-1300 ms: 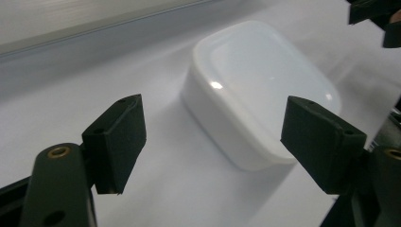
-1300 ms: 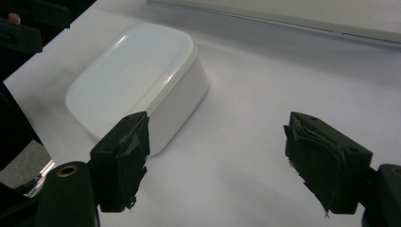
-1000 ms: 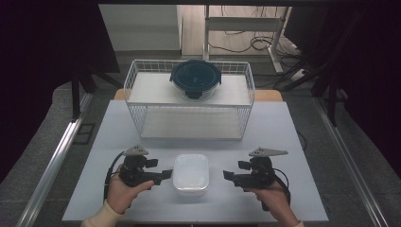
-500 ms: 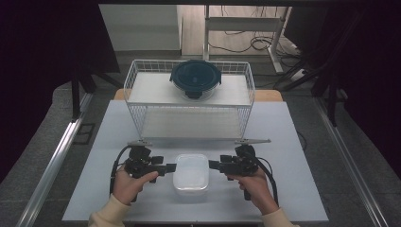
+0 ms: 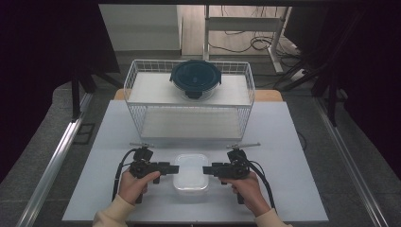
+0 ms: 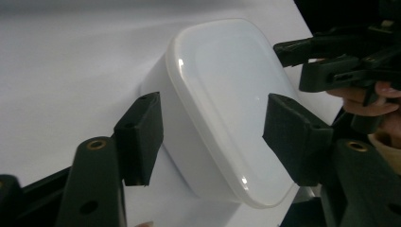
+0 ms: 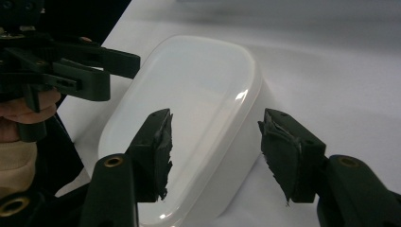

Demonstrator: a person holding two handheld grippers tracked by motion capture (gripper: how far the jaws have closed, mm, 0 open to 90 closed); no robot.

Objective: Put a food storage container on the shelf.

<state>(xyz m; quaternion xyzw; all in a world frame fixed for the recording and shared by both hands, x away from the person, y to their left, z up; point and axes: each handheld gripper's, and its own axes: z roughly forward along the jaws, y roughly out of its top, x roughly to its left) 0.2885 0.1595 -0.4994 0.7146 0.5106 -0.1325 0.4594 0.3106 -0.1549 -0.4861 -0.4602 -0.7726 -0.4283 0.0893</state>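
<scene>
Field notes, two hand-held grippers at a table.

White lidded box (image 5: 190,172) sits low centre in the high view, on the table (image 5: 293,142), in front of a wire basket (image 5: 137,90) that carries a dark round container (image 5: 196,79) at upper centre.

Change over the last second: both grippers have come in from the box's sides, where they stood clear, and dropped lower. Left gripper (image 5: 173,169) now sits at the box's left edge, right gripper (image 5: 206,170) at its right edge. Both sets of jaws have just been closing.

Left gripper view: jaws part spread, straddling one end of the box (image 6: 222,109), gaps on both pads. Right gripper view: same, box (image 7: 189,118) end between the jaws, no contact.

Reading: a two-sided grasp is being set up; nothing pinched yet. Likely next: close fully, then lift evenly.
</scene>
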